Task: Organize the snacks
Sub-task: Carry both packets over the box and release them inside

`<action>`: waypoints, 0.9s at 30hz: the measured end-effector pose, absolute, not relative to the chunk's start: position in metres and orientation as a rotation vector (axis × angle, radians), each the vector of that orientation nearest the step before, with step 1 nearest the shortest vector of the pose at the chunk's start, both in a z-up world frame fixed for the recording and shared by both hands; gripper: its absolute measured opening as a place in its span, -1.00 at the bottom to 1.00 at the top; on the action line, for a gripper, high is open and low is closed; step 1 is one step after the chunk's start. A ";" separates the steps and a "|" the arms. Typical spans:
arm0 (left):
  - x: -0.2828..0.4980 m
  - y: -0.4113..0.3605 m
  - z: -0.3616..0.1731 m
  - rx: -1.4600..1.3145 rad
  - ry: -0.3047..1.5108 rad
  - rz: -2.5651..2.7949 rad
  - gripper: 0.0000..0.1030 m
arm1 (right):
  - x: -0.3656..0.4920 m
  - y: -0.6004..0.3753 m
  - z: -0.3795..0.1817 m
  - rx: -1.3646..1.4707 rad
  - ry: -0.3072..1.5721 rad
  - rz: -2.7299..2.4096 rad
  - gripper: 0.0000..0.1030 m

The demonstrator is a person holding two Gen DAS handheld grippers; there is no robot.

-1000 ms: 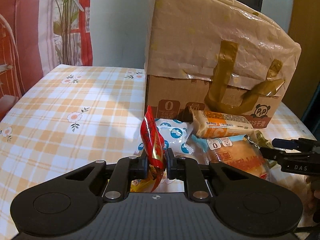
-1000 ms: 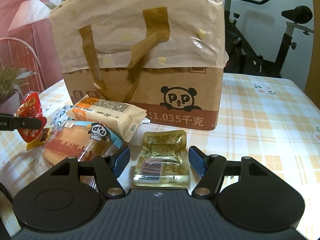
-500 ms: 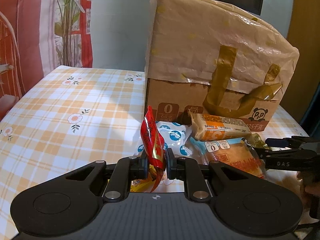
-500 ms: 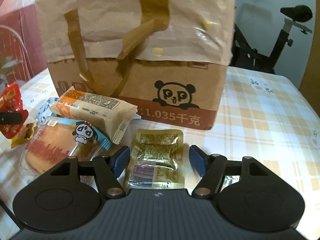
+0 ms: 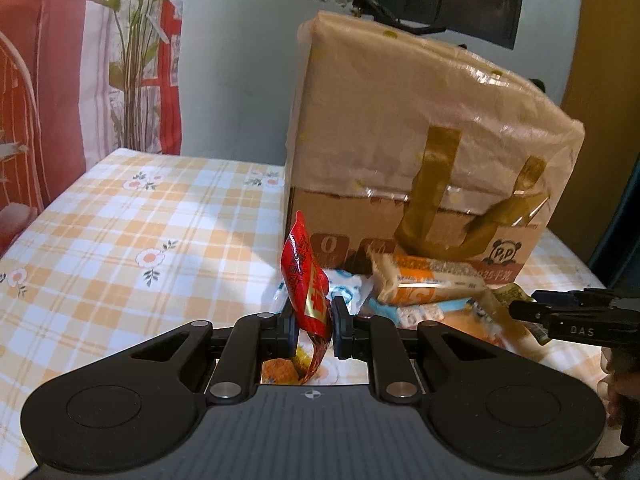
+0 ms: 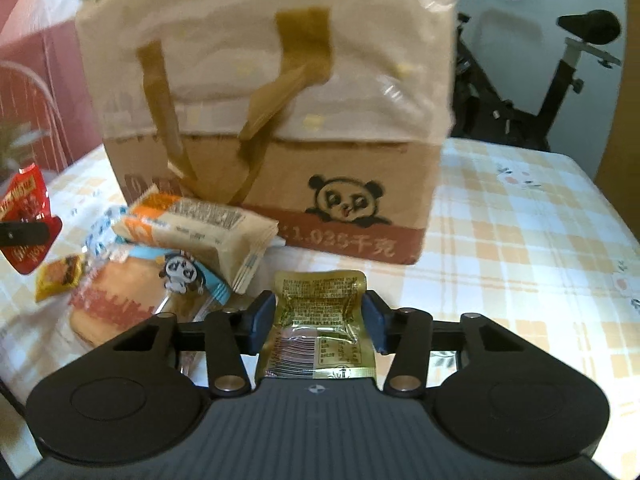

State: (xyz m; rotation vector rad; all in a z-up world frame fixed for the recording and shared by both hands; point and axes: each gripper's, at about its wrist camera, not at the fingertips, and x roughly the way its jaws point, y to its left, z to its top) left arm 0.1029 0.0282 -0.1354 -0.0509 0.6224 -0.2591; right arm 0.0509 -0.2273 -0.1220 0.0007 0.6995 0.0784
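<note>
My left gripper (image 5: 313, 320) is shut on a red snack packet (image 5: 303, 276) and holds it upright above the table, left of the snack pile. The packet also shows at the left edge of the right wrist view (image 6: 25, 216). My right gripper (image 6: 318, 320) has its jaws against both sides of a gold foil packet (image 6: 318, 326), which bows between them. An orange-and-cream wafer pack (image 6: 200, 226) lies on a bread pack with a panda label (image 6: 132, 300). A small yellow snack (image 6: 60, 276) lies beside them.
A cardboard box (image 5: 420, 216) with a panda print, covered by a beige bag with brown handles (image 6: 264, 52), stands right behind the snacks. The checked tablecloth (image 5: 120, 240) stretches left. An exercise bike (image 6: 560, 72) stands beyond the table.
My right gripper has moved forward and closed its jaws onto the gold foil packet. My left gripper has lifted a little with the red packet still in it.
</note>
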 end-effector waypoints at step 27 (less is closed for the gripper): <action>0.172 -0.050 0.012 -0.030 0.219 -0.510 -0.67 | 0.068 -0.228 0.055 -0.045 0.165 0.199 -0.02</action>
